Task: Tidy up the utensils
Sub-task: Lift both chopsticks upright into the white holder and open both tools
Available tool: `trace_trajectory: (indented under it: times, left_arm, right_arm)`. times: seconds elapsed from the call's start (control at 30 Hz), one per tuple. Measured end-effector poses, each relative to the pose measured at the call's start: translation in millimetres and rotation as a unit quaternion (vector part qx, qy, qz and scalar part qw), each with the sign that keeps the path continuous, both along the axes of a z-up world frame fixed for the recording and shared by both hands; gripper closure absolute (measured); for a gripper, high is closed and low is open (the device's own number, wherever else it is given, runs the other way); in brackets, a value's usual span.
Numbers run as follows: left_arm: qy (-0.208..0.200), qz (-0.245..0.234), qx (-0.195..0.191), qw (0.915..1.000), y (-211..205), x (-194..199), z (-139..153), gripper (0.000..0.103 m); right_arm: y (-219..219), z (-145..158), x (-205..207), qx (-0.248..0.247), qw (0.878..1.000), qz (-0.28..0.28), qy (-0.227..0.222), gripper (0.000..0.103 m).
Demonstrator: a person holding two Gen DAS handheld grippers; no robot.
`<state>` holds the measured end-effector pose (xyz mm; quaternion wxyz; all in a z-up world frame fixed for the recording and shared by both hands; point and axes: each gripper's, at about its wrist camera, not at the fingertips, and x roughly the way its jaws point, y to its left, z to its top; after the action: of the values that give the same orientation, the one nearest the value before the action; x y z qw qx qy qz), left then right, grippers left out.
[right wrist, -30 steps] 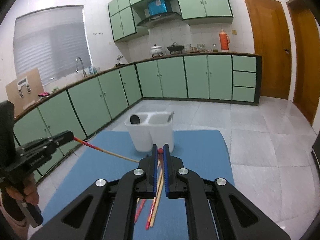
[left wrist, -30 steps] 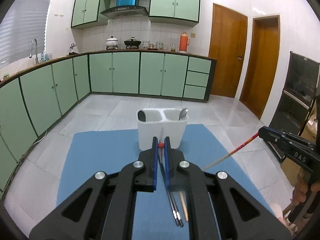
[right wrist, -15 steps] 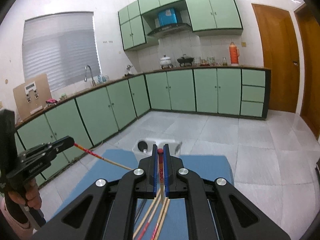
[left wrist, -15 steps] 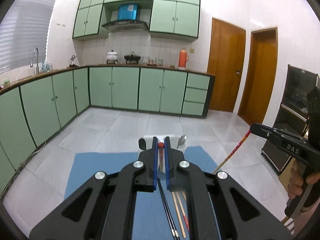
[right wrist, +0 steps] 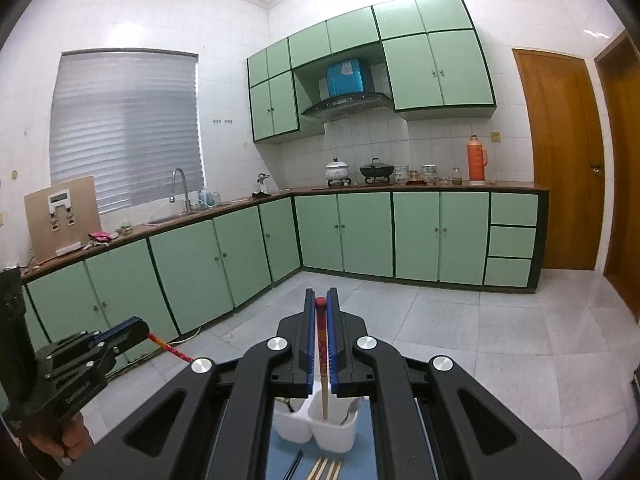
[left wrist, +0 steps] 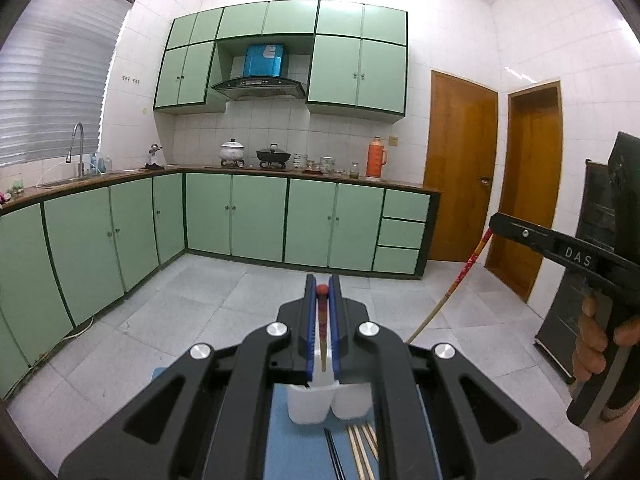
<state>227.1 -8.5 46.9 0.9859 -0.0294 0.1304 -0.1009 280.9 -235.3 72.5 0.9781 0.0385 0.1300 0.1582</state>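
Currently 1 red-tipped chopstick is clamped between the closed jaws of the left gripper, and a second red-tipped chopstick is clamped the same way in the right gripper; each stick is held near its red end, with its long axis running back along the fingers and its pale end hanging down toward the table. Directly below both tools, a white 2-compartment holder is seen standing on a blue mat. In the right wrist view the pale end of the right stick appears over the holder's right-hand compartment, where a spoon already leans; a dark utensil is partly visible in the left-hand one. The left stick's end is seen above the holder's middle, so its compartment cannot be told. Neither arm is judged clearly nearer. Just in front of the holder, loose chopsticks lie flat on the mat, clear of the drop. Nothing is seen standing in the way, though the spoon narrows the right-hand opening.
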Motion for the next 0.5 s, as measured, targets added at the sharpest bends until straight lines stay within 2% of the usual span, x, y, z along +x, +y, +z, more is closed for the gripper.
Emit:
trace_trajectory:
  times: [0.23,0.5]
  left_arm:
    - [0.043,-0.003,0.001,0.9991,-9.9,57.7,-32.2,0.098]
    - [0.089,-0.018,0.019,0.9957,-17.1,92.6,-74.5,0.098]
  right_arm:
    - [11.7,-44.0,60.0,-0.006,0.999,0.000,0.050,0.098]
    - [18.3,-90.2,75.4,-0.019,0.995,0.015,0.095,0.098]
